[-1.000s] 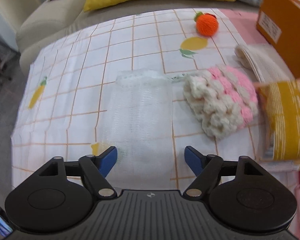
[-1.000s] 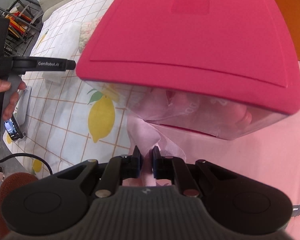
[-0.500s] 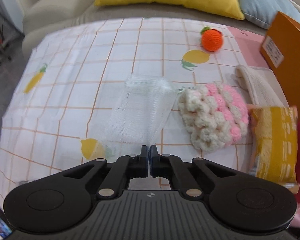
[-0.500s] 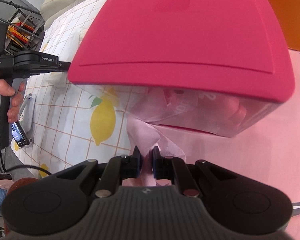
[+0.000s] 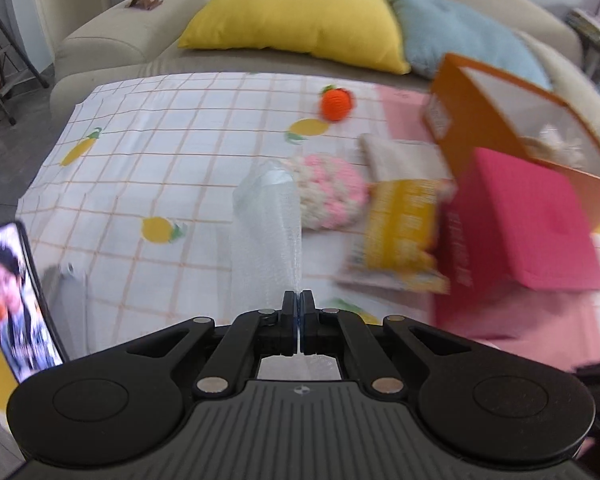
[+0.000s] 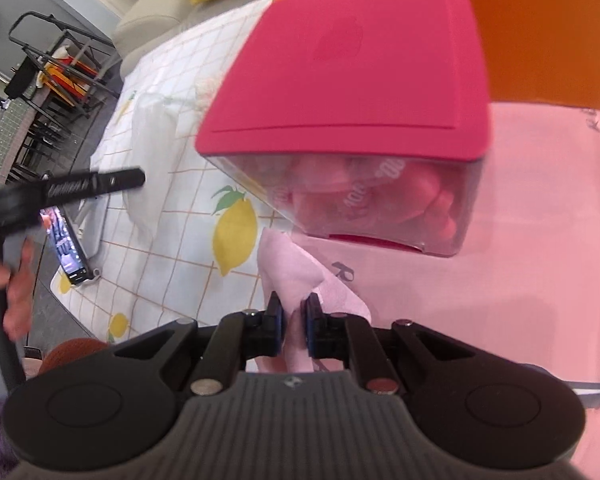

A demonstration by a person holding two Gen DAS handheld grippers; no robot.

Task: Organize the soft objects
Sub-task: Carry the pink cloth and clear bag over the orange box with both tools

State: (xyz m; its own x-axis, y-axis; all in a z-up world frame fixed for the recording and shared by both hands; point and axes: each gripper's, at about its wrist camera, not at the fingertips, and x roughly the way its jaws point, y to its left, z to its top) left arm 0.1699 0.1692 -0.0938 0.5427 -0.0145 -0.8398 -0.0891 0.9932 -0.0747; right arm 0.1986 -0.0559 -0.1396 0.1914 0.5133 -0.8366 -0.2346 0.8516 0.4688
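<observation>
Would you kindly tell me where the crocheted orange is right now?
In the left wrist view, the orange sits far back on the tablecloth, before the yellow pillow.

beige sofa (image 5: 112, 36) (cushioned), grey floor (image 5: 4, 136)

Your left gripper (image 5: 299, 322) has its jaws closed on the near end of the mesh bag (image 5: 266, 232), which stretches away from you over the tablecloth (image 5: 148, 152). Just right of the bag lies the crochet piece (image 5: 332, 190), with a packet (image 5: 400, 236) further right and the lidded box (image 5: 516, 232) beyond that, in front of the cardboard box (image 5: 500, 120). The knitted ball (image 5: 337, 105) sits farther back. A phone (image 5: 16, 300) stands at your near left. Your right gripper (image 6: 294, 332) pinches a cloth (image 6: 292, 276) just before the lidded box (image 6: 360, 80).
</observation>
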